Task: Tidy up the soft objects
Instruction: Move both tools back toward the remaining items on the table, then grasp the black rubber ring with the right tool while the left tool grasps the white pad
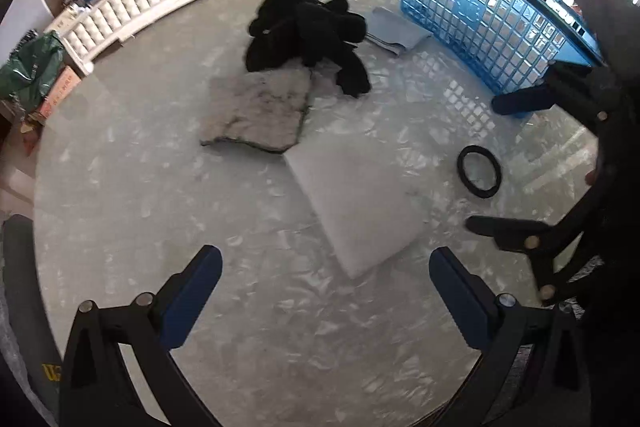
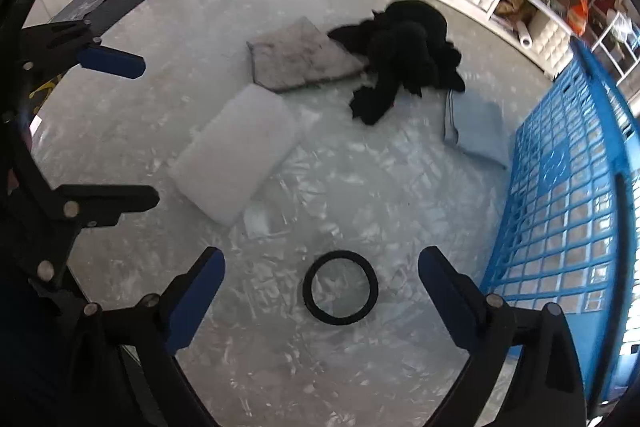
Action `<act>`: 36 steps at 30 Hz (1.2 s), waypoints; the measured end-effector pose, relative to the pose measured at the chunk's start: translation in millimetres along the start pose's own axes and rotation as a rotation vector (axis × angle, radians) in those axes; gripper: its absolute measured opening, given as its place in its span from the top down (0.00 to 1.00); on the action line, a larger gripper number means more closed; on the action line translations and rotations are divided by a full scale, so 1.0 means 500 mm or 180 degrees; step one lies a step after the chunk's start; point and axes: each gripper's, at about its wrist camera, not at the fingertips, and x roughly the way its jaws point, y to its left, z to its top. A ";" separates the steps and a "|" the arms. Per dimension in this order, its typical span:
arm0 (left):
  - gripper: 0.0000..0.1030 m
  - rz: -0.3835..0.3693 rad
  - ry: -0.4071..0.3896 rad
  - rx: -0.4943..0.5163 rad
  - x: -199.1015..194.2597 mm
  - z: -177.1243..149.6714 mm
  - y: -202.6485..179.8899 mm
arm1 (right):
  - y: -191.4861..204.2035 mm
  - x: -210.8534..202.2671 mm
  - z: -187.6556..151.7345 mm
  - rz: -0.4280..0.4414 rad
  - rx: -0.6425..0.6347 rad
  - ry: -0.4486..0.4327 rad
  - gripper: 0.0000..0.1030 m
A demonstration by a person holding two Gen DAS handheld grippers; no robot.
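My right tool (image 2: 320, 301) hangs wide and empty straight over the black ring (image 2: 340, 287), which lies flat on the desk (image 2: 120, 131), so I read the ring as the next pick. My left tool (image 1: 325, 297) is also wide, empty, above the white pad (image 1: 356, 203), whose long axis runs from near me toward the grey mat (image 1: 258, 113). The blue basket (image 2: 568, 195) stands right of the ring, I judge as the destination.

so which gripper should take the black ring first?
Right, probably. The black ring lies just ahead of the open right gripper, between its fingers, with the blue basket beside it. The left gripper faces the white pad.
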 end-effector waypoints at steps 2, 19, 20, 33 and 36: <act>0.00 -0.0025 0.0017 0.0014 0.007 0.010 -0.010 | -0.008 0.010 -0.003 0.0003 0.0066 0.0055 0.05; 0.00 -0.0050 0.0227 -0.0041 0.089 0.040 -0.020 | -0.047 0.075 -0.016 0.0144 0.0366 0.0208 0.10; 0.00 -0.0061 0.0236 -0.0041 0.093 0.042 -0.020 | -0.059 0.078 -0.017 0.0145 0.0374 0.0206 0.11; 0.30 -0.0005 0.0319 0.0113 0.131 0.059 -0.063 | -0.092 0.069 -0.037 0.0092 0.0362 0.0107 0.31; 0.34 0.0004 0.0308 0.0082 0.127 0.059 -0.059 | -0.077 0.051 -0.050 0.0105 0.0313 0.0062 0.44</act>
